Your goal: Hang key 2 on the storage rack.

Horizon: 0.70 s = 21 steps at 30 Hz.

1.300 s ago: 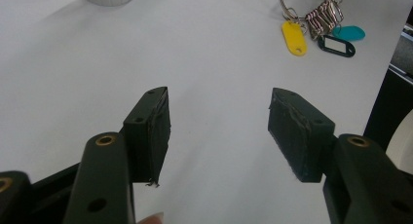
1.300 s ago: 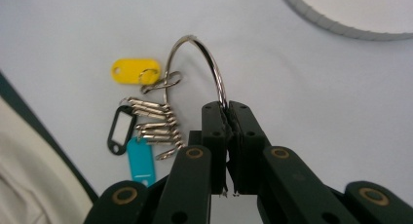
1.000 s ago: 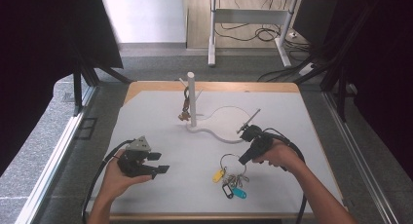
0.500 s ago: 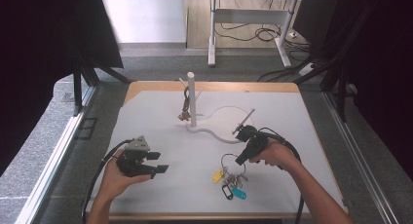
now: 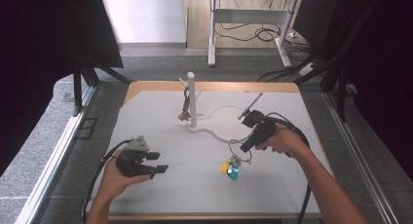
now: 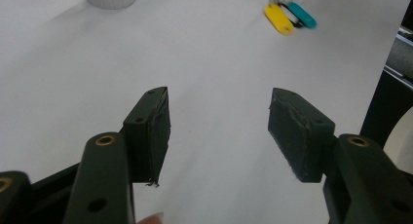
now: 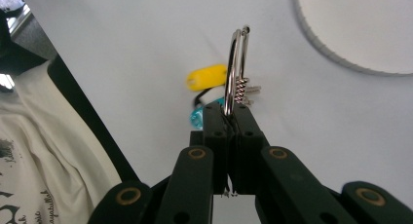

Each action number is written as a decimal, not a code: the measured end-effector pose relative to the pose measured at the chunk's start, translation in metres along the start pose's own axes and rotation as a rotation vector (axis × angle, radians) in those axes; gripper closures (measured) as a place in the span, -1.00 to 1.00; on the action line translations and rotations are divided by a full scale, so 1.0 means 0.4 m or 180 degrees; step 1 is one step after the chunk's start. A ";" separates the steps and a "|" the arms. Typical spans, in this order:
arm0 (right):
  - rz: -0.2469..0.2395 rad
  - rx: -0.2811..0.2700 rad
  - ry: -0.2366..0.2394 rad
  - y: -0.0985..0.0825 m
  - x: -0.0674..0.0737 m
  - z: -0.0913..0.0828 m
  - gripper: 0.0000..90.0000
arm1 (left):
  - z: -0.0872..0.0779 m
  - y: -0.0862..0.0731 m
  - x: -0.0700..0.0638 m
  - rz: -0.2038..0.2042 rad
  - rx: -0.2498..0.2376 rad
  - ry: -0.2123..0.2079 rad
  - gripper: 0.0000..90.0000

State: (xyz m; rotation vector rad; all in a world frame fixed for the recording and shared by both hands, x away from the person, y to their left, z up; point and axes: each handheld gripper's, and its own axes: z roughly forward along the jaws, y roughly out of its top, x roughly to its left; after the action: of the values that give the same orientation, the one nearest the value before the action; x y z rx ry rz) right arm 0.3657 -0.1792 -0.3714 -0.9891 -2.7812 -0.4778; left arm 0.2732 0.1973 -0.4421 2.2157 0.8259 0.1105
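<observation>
At the left of the high view, the person's left forearm is coming in from the bottom edge and angling up toward the middle of the white table (image 5: 160, 136). The left hand (image 5: 114, 173) is wrapping the body of the left gripper (image 5: 157, 162) from below, with the grey three-cornered plate on top and the jaws pointing right, level over the table surface. In the left gripper view, those jaws are standing wide apart with nothing between them, the pads facing each other over bare table.

Moving right, a white post (image 5: 192, 98) is standing upright on its base near the table's far middle, with a small brown bunch hanging beside it.

Further right, the key ring (image 5: 242, 153) is being gripped by the right gripper (image 5: 243, 148). In the right gripper view the two jaws are pressing together on the metal ring (image 7: 234, 73), which is standing upright above the pads, while the yellow tag (image 7: 207, 77) and the teal tag (image 7: 197, 119) are dangling behind it. In the high view the tags (image 5: 229, 169) are sitting just below the gripper's tip, close to the table; I cannot tell whether they are touching it.

The right hand (image 5: 282, 141) is holding its gripper tilted down and to the left, the forearm running in from the bottom right corner.
</observation>
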 end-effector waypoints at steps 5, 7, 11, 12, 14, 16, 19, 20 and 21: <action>0.0031 -0.0085 0.0008 0.003 -0.008 -0.029 0.94 | 0.000 0.000 0.001 0.0006 0.0007 -0.0005 -0.08; 0.0048 -0.0117 0.0004 0.005 -0.012 -0.044 0.94 | 0.000 0.000 0.001 0.0013 0.0014 -0.0007 -0.08; 0.0058 -0.0182 -0.0005 0.011 -0.017 -0.071 0.94 | 0.002 0.000 0.001 0.0012 0.0023 -0.0016 -0.08; 0.0066 -0.0206 -0.0017 0.015 -0.020 -0.083 0.94 | 0.002 0.000 0.001 0.0015 0.0023 -0.0018 -0.08; 0.0072 -0.0226 -0.0028 0.020 -0.023 -0.095 0.94 | 0.005 0.001 0.000 0.0019 0.0024 -0.0031 -0.08; 0.0080 -0.0241 -0.0040 0.022 -0.024 -0.101 0.94 | 0.006 0.001 0.000 0.0015 0.0028 -0.0032 -0.08; 0.0098 -0.0289 -0.0040 0.032 -0.026 -0.116 0.94 | 0.007 0.001 0.000 0.0018 0.0027 -0.0033 -0.08; 0.0101 -0.0303 -0.0051 0.039 -0.027 -0.122 0.94 | 0.006 0.001 0.000 0.0020 0.0023 -0.0035 -0.08; 0.0101 -0.0303 -0.0051 0.039 -0.027 -0.122 0.94 | 0.006 0.001 0.000 0.0009 0.0013 -0.0037 -0.08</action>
State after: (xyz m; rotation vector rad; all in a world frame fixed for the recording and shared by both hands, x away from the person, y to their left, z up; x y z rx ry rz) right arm 0.3858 -0.1910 -0.3245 -1.0593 -2.7752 -0.6053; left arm 0.2743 0.1958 -0.4435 2.2192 0.8174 0.0972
